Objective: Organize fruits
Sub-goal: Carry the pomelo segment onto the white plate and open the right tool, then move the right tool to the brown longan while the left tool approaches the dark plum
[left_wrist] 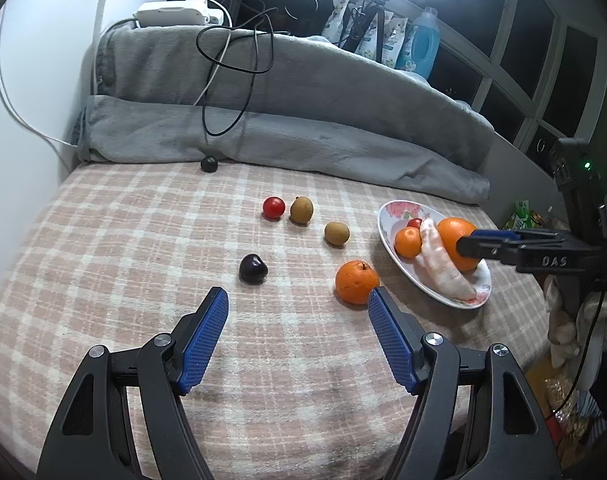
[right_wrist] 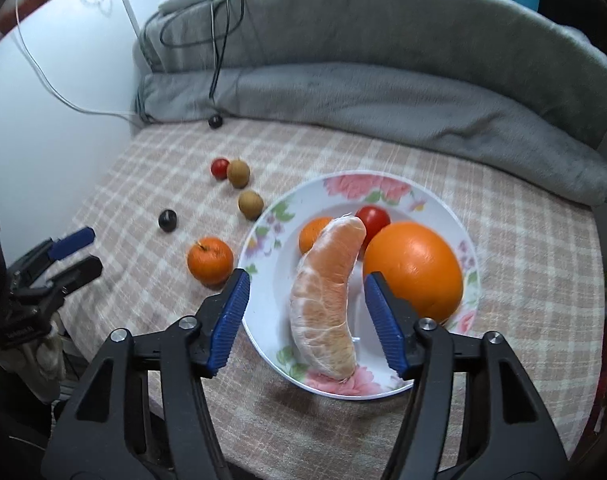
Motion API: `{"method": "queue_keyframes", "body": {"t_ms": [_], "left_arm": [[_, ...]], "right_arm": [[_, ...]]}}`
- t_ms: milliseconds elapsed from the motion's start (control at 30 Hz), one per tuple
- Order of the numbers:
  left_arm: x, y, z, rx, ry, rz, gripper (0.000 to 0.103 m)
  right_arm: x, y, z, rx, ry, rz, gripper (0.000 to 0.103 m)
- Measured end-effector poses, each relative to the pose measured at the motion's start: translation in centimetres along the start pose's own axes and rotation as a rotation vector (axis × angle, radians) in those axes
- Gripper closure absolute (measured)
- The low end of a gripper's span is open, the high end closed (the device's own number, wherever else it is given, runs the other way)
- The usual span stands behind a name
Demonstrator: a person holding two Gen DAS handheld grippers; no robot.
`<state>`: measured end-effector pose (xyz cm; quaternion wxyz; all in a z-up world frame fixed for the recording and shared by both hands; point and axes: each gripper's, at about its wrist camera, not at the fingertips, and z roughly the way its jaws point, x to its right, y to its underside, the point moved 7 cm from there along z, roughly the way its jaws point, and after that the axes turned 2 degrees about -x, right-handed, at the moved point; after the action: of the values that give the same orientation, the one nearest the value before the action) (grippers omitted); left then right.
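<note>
A floral plate [right_wrist: 383, 188] holds a peeled pomelo segment [right_wrist: 327, 300], a big orange [right_wrist: 415, 268], a small tangerine [right_wrist: 313, 232] and a cherry tomato [right_wrist: 373, 220]. My right gripper [right_wrist: 305, 280] is open and empty, its jaws either side of the pomelo segment above the plate; it shows in the left wrist view [left_wrist: 469, 246]. My left gripper [left_wrist: 297, 294] is open and empty above the checked cloth. Loose on the cloth lie a tangerine [left_wrist: 356, 282], a dark plum [left_wrist: 253, 269], two brown longans [left_wrist: 301, 210] [left_wrist: 336, 233] and a cherry tomato [left_wrist: 273, 207].
A grey folded blanket [left_wrist: 303, 128] lines the back edge with cables over it. A small dark ball [left_wrist: 209, 164] lies at its foot. A white wall stands at the left. The table edge drops off at the right by the plate [left_wrist: 387, 216].
</note>
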<state>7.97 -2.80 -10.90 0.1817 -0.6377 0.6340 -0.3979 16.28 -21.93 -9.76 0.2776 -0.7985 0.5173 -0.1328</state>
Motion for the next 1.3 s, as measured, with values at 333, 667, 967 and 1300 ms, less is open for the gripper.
{"method": "queue_keyframes", "body": {"t_ms": [333, 667, 967, 1300], "left_arm": [[0.1, 0.1, 0.0, -0.001, -0.001, 0.001, 0.031], [-0.5, 0.1, 0.7, -0.015, -0.007, -0.016, 0.031], [-1.1, -0.3, 1.7, -0.028, 0.001, -0.020, 0.036], [-1.6, -0.8, 3.4, -0.057, 0.007, 0.002, 0.043]], "right_arm": [[-0.3, -0.6, -1.2, 0.051, -0.024, 0.009, 0.031], [-1.9, -3.3, -0.8, 0.070, -0.058, -0.024, 0.031], [-3.2, -5.9, 0.6, 0.043, -0.118, -0.019, 0.031], [-4.0, -7.9, 3.9, -0.041, -0.214, 0.065, 0.031]]}}
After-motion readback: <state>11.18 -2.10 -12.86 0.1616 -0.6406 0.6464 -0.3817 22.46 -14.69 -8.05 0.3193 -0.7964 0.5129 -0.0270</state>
